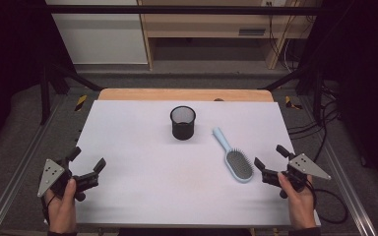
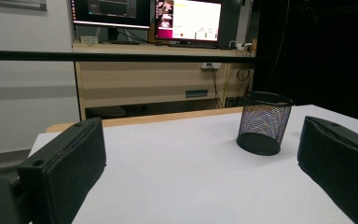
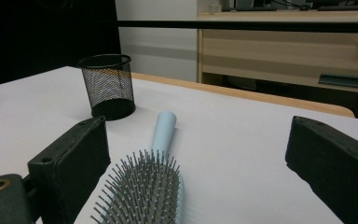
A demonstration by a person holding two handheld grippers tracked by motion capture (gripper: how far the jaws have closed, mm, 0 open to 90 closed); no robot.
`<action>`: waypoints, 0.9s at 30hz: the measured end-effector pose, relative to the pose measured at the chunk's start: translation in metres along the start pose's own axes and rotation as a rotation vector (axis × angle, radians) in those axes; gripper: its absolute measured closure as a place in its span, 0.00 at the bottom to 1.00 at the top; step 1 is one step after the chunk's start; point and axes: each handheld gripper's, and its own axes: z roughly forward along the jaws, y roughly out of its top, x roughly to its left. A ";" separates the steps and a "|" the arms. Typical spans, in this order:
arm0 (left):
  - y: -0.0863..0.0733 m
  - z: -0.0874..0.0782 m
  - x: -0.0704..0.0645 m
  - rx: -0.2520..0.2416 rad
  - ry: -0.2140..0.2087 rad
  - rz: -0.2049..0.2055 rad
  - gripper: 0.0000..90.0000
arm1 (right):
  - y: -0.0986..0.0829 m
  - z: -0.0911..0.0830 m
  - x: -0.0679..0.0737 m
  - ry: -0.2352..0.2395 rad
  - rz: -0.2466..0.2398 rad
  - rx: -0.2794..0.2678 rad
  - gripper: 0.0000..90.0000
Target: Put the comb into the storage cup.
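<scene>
High view: nothing started, brush (image 1: 235,158) lies beside cup (image 1: 182,122).
Both my grippers, left (image 1: 85,164) and right (image 1: 269,156), gape wide and empty.

the person's left hand (image 1: 63,206) grips the left gripper (image 1: 87,165) low at the near left corner, its jaws spread wide and aimed forward and inward. the right hand (image 1: 298,199) holds the right gripper (image 1: 270,157) at the near right edge, jaws equally wide apart, angled inward. both forearms come in from the near side, well apart.
</scene>
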 end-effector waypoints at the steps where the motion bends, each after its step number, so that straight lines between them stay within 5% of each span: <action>1: -0.001 0.001 0.000 0.001 -0.005 -0.006 0.01 | 0.000 0.000 0.000 0.001 0.002 0.000 0.07; 27: 0.000 0.003 -0.005 0.026 -0.007 0.018 0.01 | 0.002 0.011 0.010 -0.018 0.075 0.066 0.06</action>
